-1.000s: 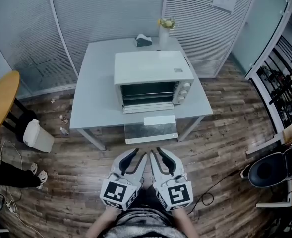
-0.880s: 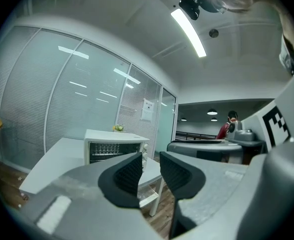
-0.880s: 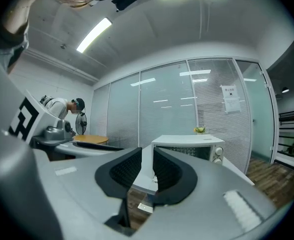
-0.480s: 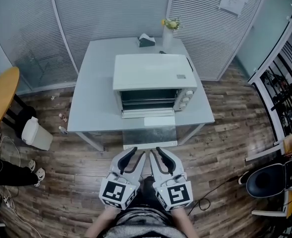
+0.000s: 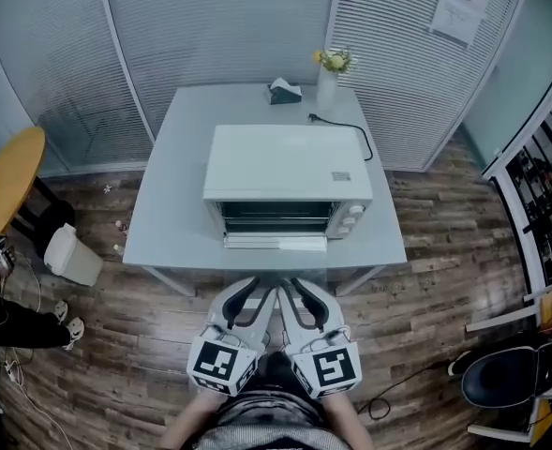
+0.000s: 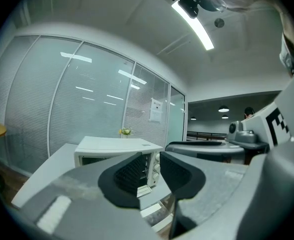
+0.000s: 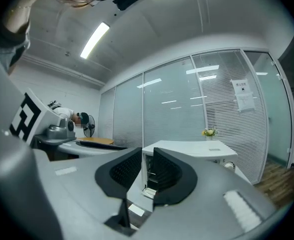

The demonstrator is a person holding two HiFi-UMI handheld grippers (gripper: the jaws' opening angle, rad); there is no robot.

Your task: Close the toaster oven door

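A white toaster oven [image 5: 285,162] stands on a grey table [image 5: 168,214], its front facing me. Its door [image 5: 276,243] hangs open and folded down toward the table's front edge. My left gripper [image 5: 257,289] and right gripper [image 5: 299,289] are side by side just short of that edge, below the door and apart from it. In the left gripper view the jaws of the left gripper [image 6: 154,171] stand apart with nothing between them, and the oven [image 6: 112,149] shows beyond. The right gripper [image 7: 147,171] is likewise open and empty, with the oven [image 7: 196,151] ahead.
A vase of flowers [image 5: 330,73], a tissue box [image 5: 282,90] and a black cable [image 5: 341,127] sit behind the oven. A white bin [image 5: 69,254] and a round wooden table [image 5: 8,181] stand left. An office chair [image 5: 510,373] is lower right. Blinds close the back.
I have moved forward toward the table with both grippers. The oven and its open door now lie much nearer the fingertips. The jaws look unchanged.
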